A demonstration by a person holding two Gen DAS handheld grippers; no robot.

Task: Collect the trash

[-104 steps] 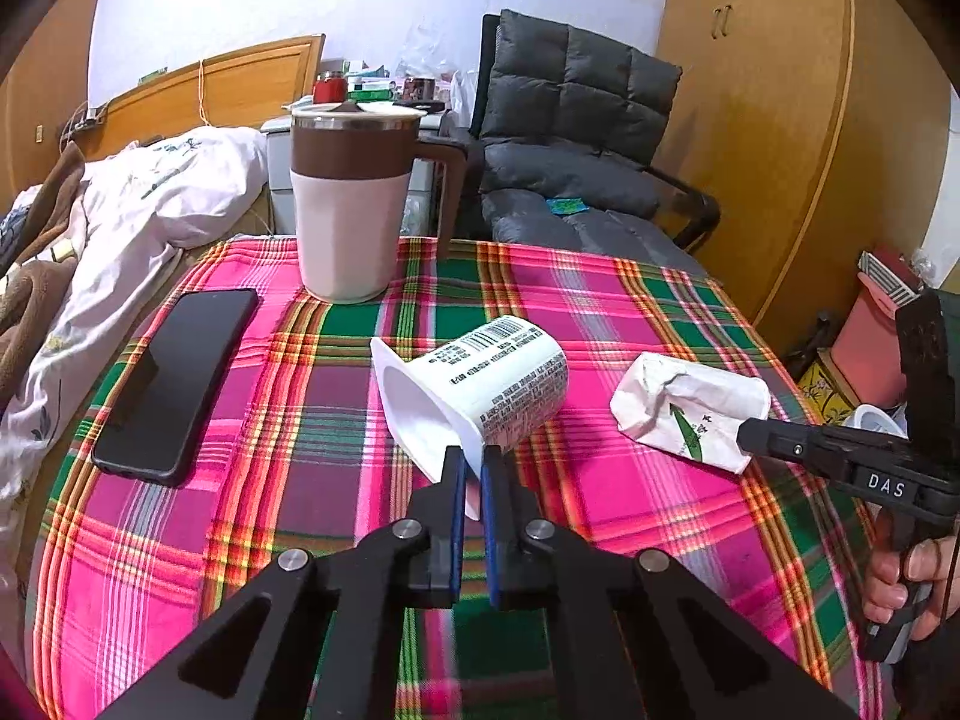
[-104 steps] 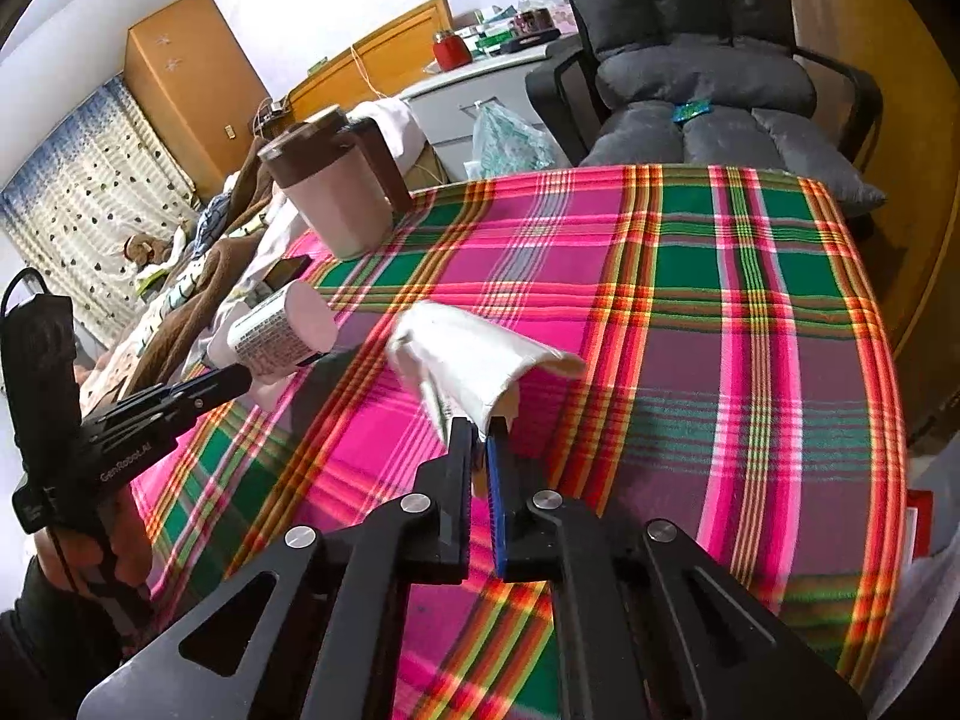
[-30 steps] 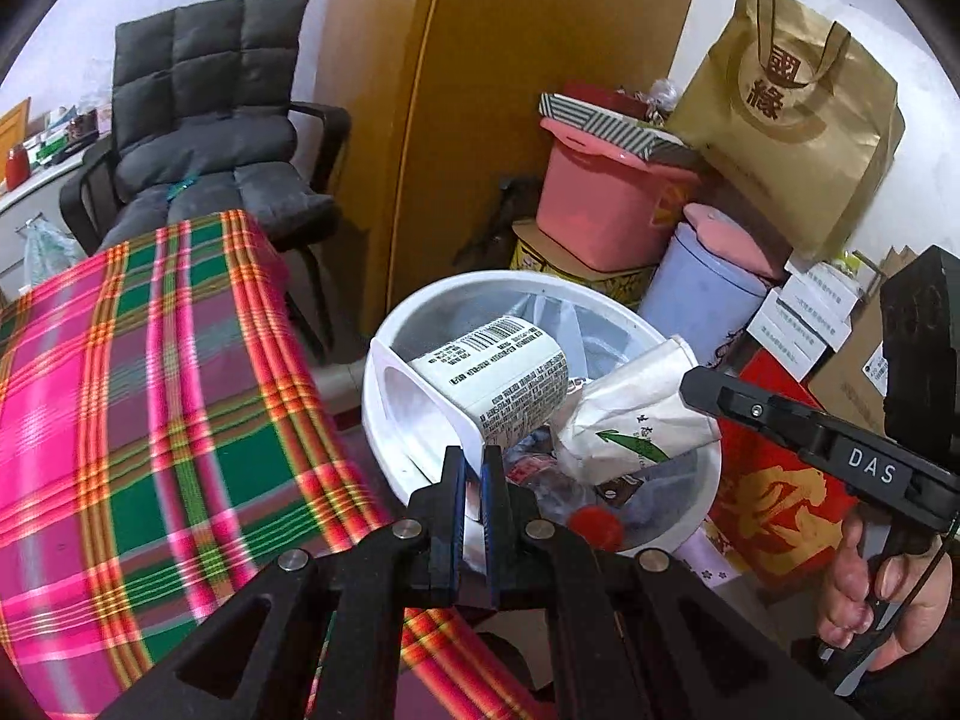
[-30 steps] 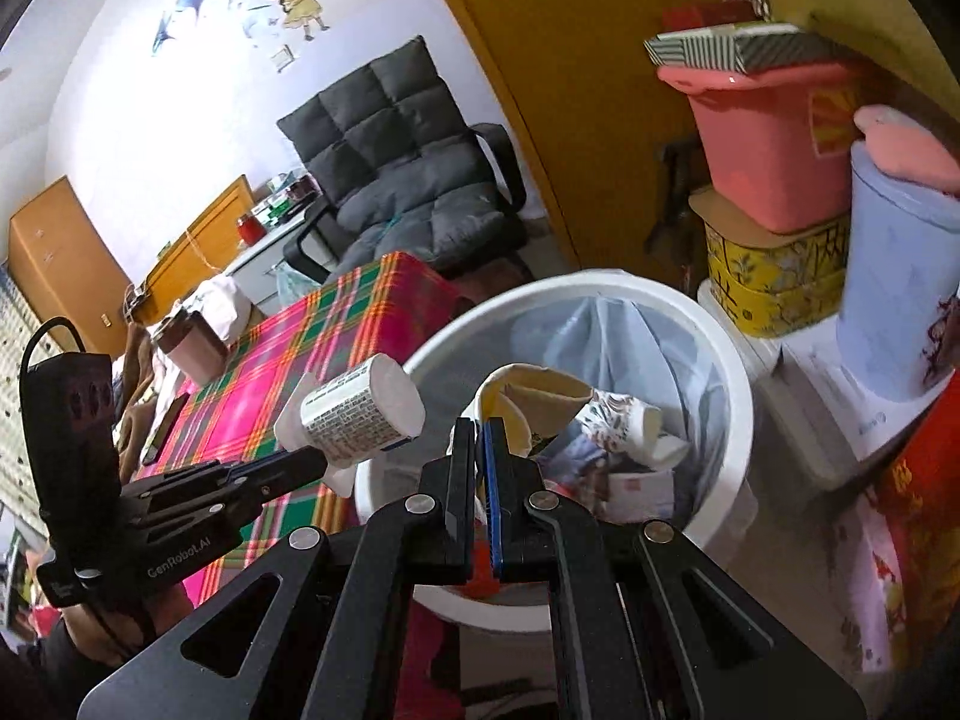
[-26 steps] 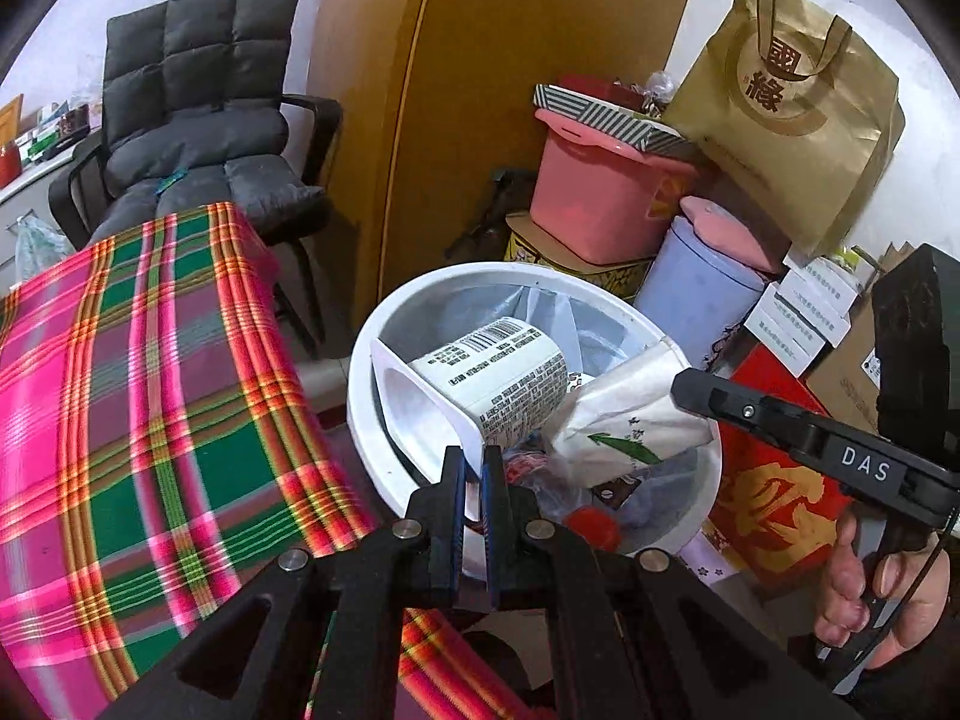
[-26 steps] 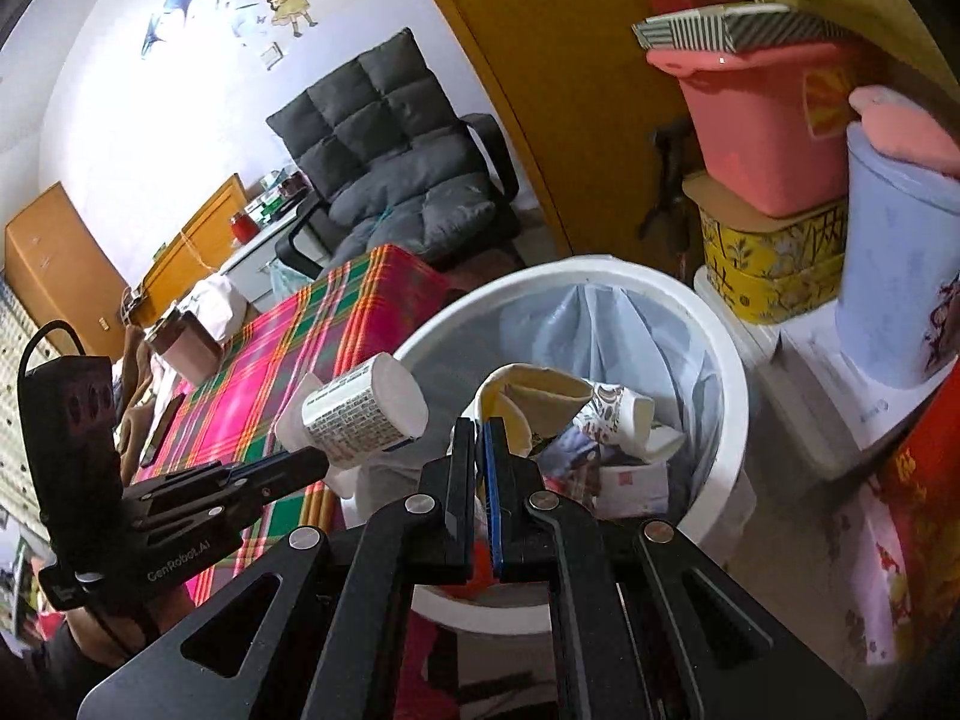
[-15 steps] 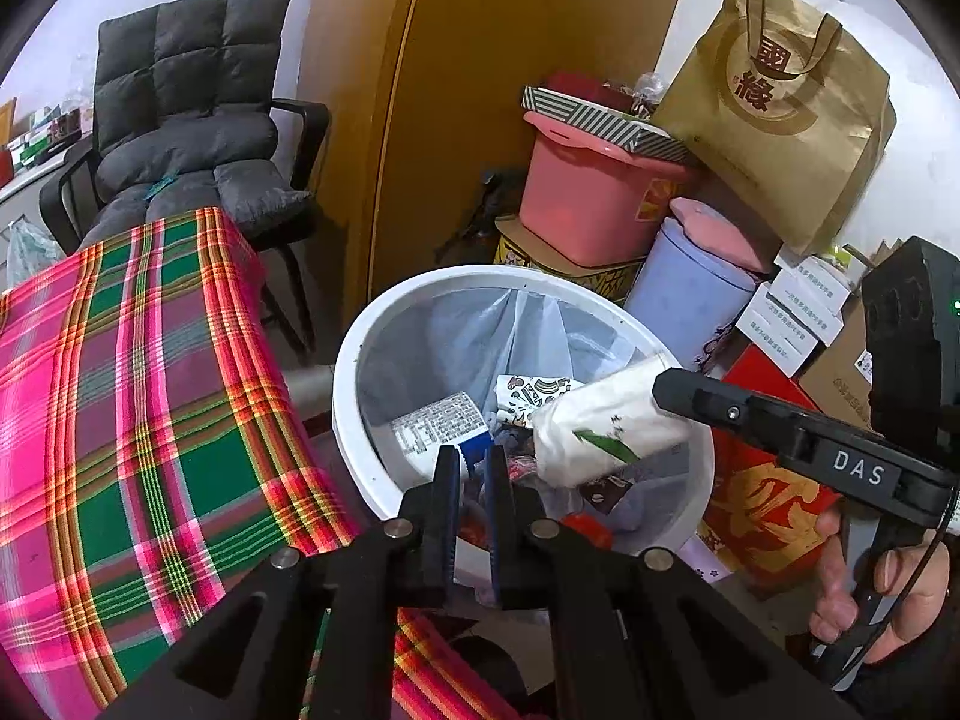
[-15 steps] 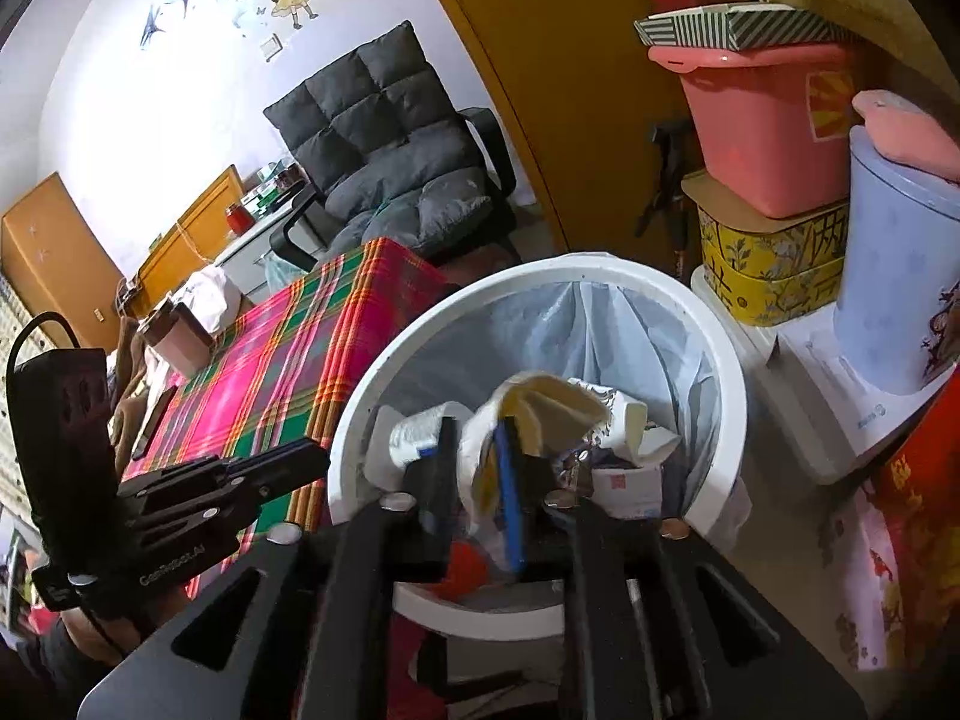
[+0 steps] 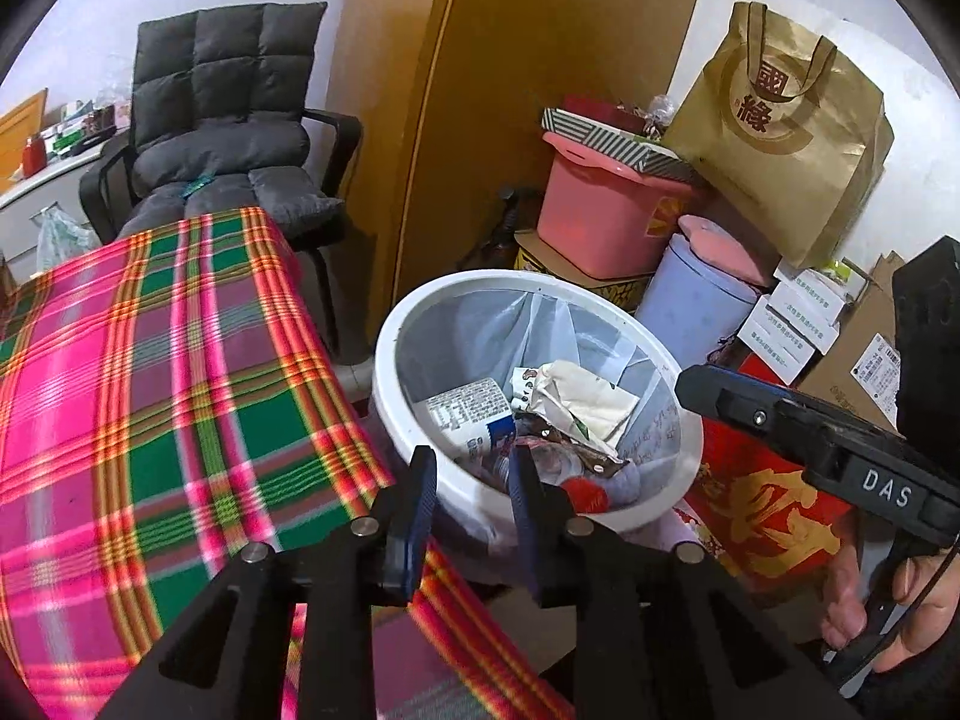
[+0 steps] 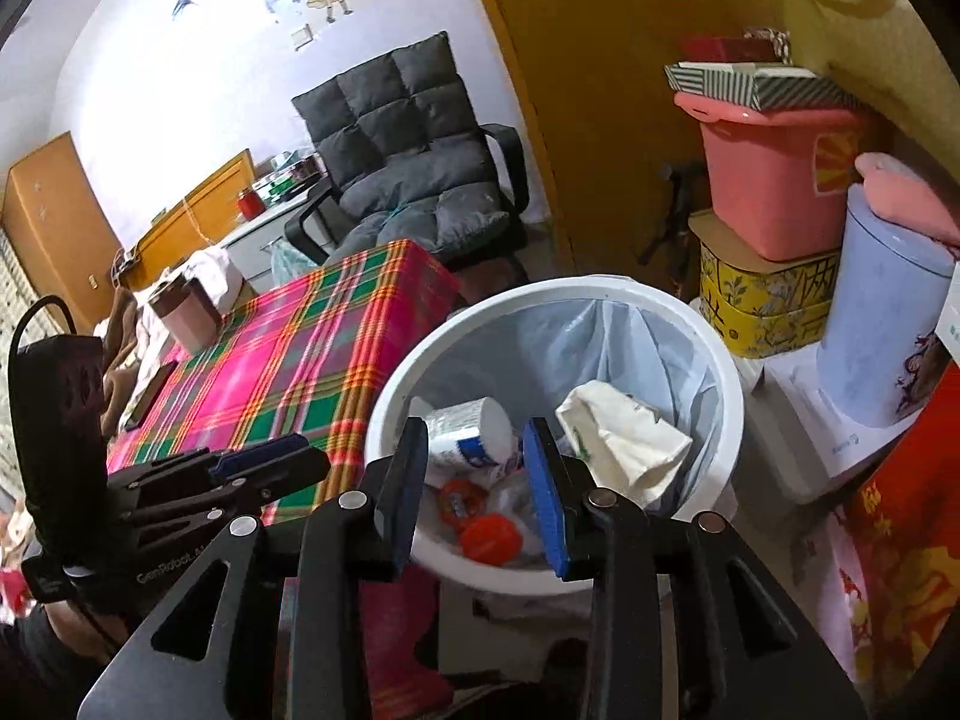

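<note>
Left tongs (image 9: 469, 477) & right tongs (image 10: 477, 459) both opening, empty, over white round lined trash bin (image 10: 729, 378). White labelled plastic cup (image 10: 465, 429) + crumpled white paper wrapper (image 10: 624, 441) lying inside.

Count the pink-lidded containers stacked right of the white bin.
2: a pink storage box standing on a yellow tin, and a pale blue canister with a pink lid beside them, right of the white bin. Others may hide behind the gold bag.

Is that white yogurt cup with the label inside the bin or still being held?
Inside. The yogurt cup lies on its side on the rubbish in the white bin, beside a crumpled paper bag; neither gripper touches it.
</note>
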